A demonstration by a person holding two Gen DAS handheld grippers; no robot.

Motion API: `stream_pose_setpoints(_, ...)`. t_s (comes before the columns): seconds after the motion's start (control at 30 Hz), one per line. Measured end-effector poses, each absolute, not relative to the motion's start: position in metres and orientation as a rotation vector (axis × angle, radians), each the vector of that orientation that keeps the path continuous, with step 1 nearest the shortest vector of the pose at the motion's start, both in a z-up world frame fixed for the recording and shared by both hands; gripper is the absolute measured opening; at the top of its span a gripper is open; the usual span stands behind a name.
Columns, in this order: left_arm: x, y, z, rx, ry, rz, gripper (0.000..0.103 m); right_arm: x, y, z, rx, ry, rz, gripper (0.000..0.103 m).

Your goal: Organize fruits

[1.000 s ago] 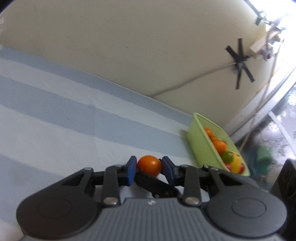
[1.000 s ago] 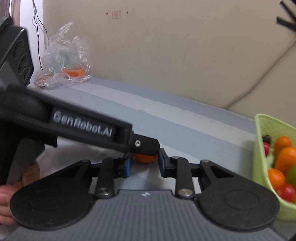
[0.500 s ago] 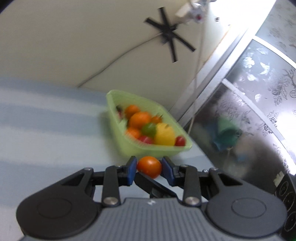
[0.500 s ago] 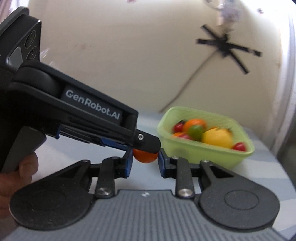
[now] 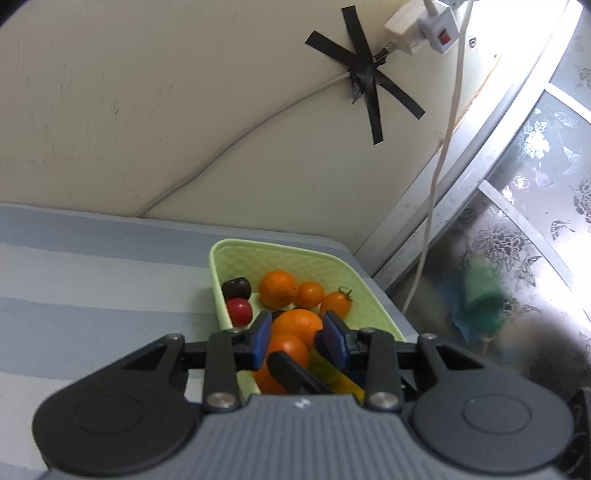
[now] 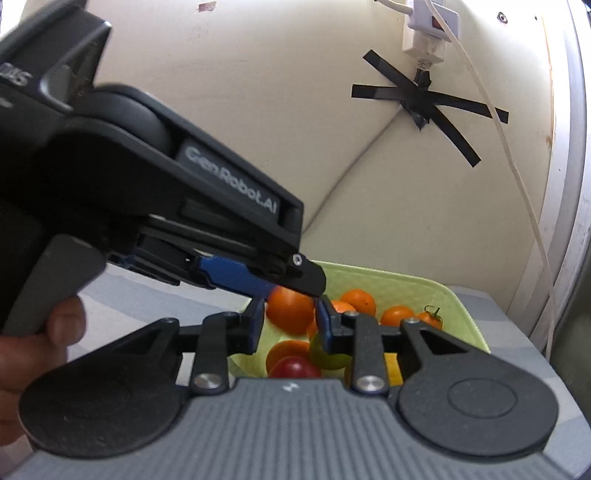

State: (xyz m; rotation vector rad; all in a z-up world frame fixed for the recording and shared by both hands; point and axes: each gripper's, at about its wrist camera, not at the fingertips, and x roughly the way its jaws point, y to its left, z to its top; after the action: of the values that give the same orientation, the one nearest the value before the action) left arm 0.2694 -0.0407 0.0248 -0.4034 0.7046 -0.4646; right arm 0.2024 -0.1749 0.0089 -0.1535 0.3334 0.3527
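Observation:
A light green basket [image 5: 295, 254] holds several fruits: oranges, small orange and red tomatoes and a dark plum. My left gripper [image 5: 297, 338] hangs over the basket's near end, and an orange tomato [image 5: 290, 349] sits between its blue pads [image 5: 260, 339]. In the right wrist view the left gripper [image 6: 291, 291] crosses from the left, with the orange tomato [image 6: 290, 310] at its tip above the basket [image 6: 436, 295]. My right gripper [image 6: 290, 325] is just behind it, its pads on either side of the tomato with small gaps. It holds nothing.
The basket stands at the far right corner of a blue-and-white striped cloth [image 5: 92, 295]. A cream wall [image 5: 166, 110] with taped cable and a power strip [image 5: 421, 22] is behind. A frosted glass door [image 5: 517, 240] is at the right. A hand [image 6: 33, 354] holds the left gripper.
Both grippers have moved forward to the basket; the left gripper and the orange tomato now hang over its near end. The view has steadied from blur.

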Motion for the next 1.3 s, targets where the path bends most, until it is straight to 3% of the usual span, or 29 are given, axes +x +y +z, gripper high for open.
stream_pose_setpoints(0.37, 0.187, -0.034, 0.054, -0.325, 0.613, -0.39, 0.033, 0.139, -0.203, 0.022, -0.026, 0.326, 0.324, 0.033)
stream_pose_setpoints(0.67, 0.084, -0.049, 0.025, -0.174, 0.566, -0.295, 0.037, 0.067, -0.243, -0.009, 0.249, 0.451, 0.192, 0.034)
stream_pose_setpoints(0.73, 0.071, -0.05, 0.016, -0.139, 0.552, -0.259, 0.037, 0.06, -0.246, -0.009, 0.266, 0.432, 0.173, 0.039)
stream_pose_setpoints(0.83, 0.059, -0.046, 0.005, -0.113, 0.532, -0.205, 0.038, 0.048, -0.25, -0.01, 0.281, 0.392, 0.158, 0.045)
stream_pose_setpoints(1.3, 0.051, -0.045, -0.012, -0.059, 0.525, -0.07, 0.042, 0.047, -0.244, -0.01, 0.235, 0.376, 0.169, 0.045)
